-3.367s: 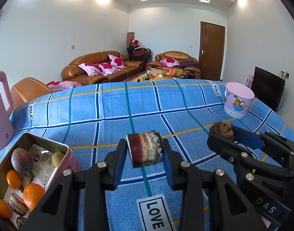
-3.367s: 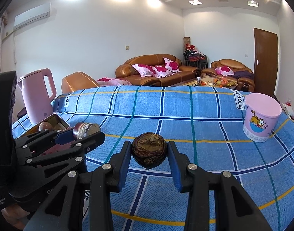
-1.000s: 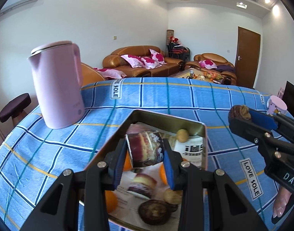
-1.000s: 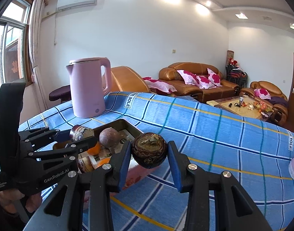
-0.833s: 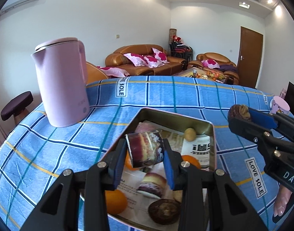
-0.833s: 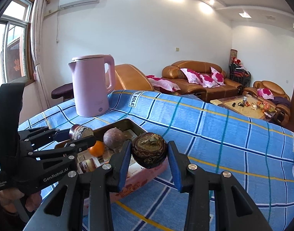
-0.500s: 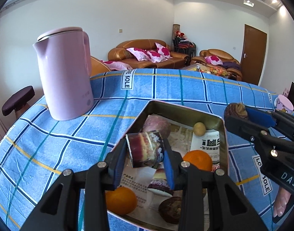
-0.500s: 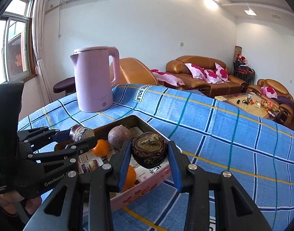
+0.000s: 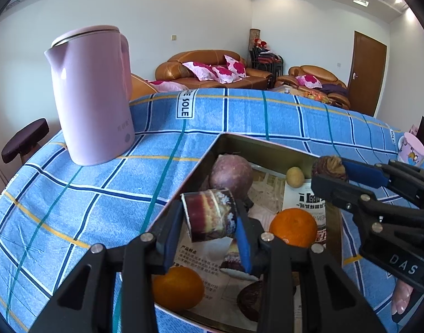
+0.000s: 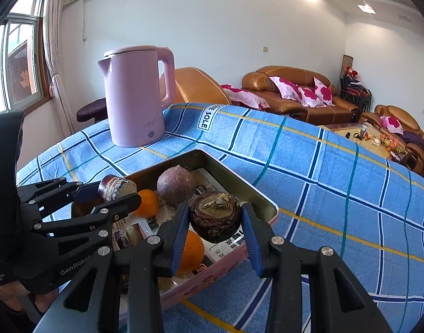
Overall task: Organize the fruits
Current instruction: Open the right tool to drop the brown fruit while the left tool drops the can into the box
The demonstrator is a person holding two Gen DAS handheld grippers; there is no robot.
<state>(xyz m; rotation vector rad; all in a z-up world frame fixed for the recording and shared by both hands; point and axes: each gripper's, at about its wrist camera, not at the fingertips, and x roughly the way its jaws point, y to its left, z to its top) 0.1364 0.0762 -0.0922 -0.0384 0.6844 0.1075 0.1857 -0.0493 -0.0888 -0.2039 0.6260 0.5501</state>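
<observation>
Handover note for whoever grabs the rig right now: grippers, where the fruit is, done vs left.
Left gripper: shut on a sugarcane piece, held over the tin tray.
Right gripper: shut on a wrinkled dark passion fruit, above the tray's near edge.
Done: tray on the blue checked cloth already holds oranges, a purple passion fruit, another cane piece and a small yellowish fruit.
Left: lower both, release into the tray. Pink kettle stands behind it.

tablecloth — "SOLE"; gripper — "GenRobot"

2 close wrist views, shared tin
</observation>
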